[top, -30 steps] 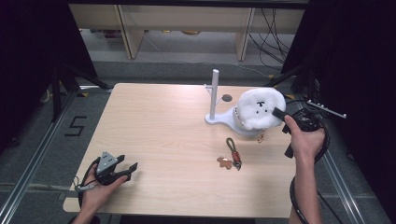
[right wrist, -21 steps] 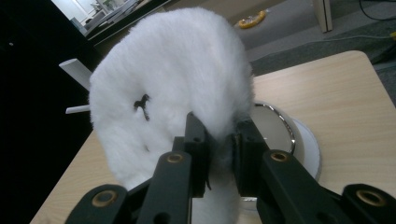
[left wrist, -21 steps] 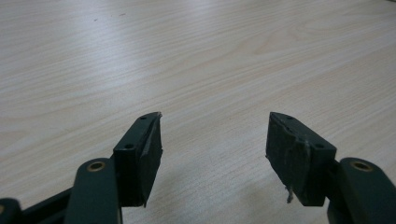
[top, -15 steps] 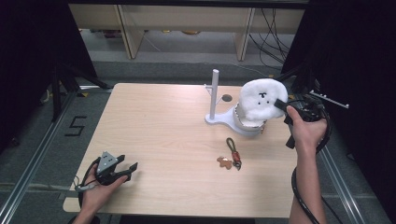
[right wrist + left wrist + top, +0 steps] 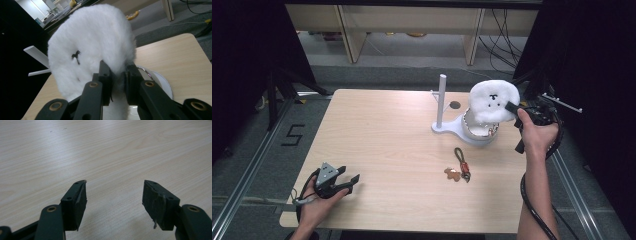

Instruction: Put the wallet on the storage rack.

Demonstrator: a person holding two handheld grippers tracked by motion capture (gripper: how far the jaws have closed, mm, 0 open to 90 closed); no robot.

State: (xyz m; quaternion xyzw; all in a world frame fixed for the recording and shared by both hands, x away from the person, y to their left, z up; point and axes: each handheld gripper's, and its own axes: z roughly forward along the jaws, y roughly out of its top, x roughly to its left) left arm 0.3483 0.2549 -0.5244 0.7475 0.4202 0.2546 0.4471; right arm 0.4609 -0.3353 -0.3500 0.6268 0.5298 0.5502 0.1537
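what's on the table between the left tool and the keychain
Bare wood: in the high view, nothing lies between the left tool and the keychain.

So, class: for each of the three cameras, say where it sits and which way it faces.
High view: above the table, looking forward and down; both forearms show.
Left gripper view: on the left gripper, facing bare tabletop past open jaws.
Right gripper view: on the right gripper, facing the white plush toy it clamps.
Shared: high and right gripper views show the toy and white stand.
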